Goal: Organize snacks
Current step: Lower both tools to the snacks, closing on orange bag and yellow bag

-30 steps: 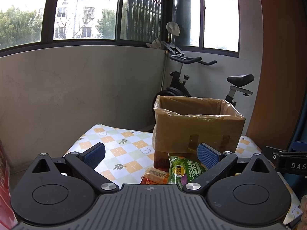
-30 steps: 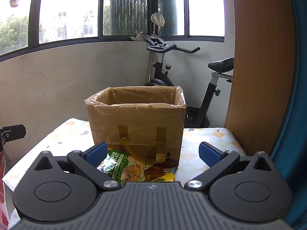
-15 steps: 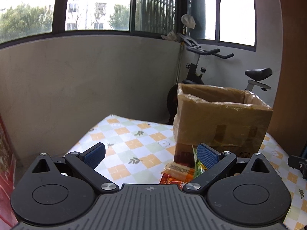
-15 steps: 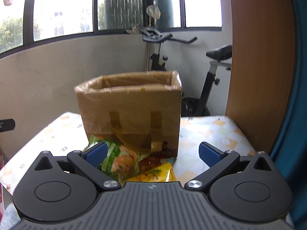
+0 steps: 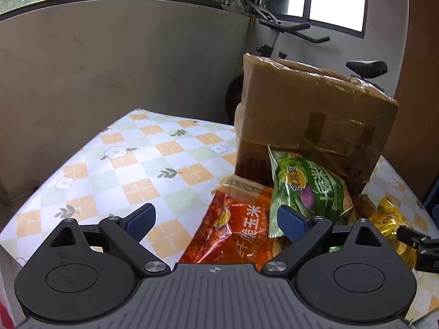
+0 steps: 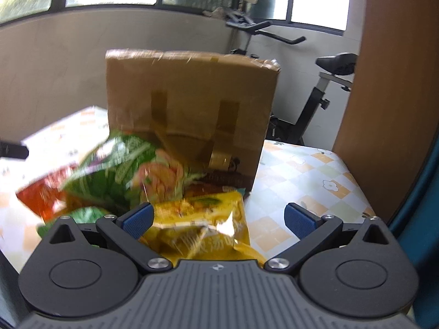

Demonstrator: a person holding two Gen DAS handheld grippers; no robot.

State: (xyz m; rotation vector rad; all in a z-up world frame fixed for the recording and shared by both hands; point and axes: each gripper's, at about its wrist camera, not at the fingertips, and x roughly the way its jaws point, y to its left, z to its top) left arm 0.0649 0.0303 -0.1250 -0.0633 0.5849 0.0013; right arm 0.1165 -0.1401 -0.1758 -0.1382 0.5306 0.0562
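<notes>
Snack pile sits on the checked tablecloth [image 5: 142,164] against the front face of the cardboard box [image 5: 310,115]. Red corn-snack bag [image 5: 236,235] lies flat nearest the left gripper [image 5: 216,220], green bag [image 5: 310,192] leans on the box at 1 o'clock from it, yellow bag [image 6: 203,224] at 3 o'clock of the pile.

L gripper: jaws wide but closing, nothing pinched yet; the red bag's top edge lies between them, pads not touching.

R gripper [image 6: 218,220]: jaws spread wide, empty, yellow bag's crinkled end between them (view blurred, contact unclear, prob. none).

Step in hand, as judged: pick approach, one bag per gripper.

To do well: close on the sealed seam or a corner, not the puffed middle (film slips, contents crush). Lift straight up before going toward the box at 12 o'clock; the green bag overlaps the red, so expect drag. Box top is tall, so clear the rim.
</notes>
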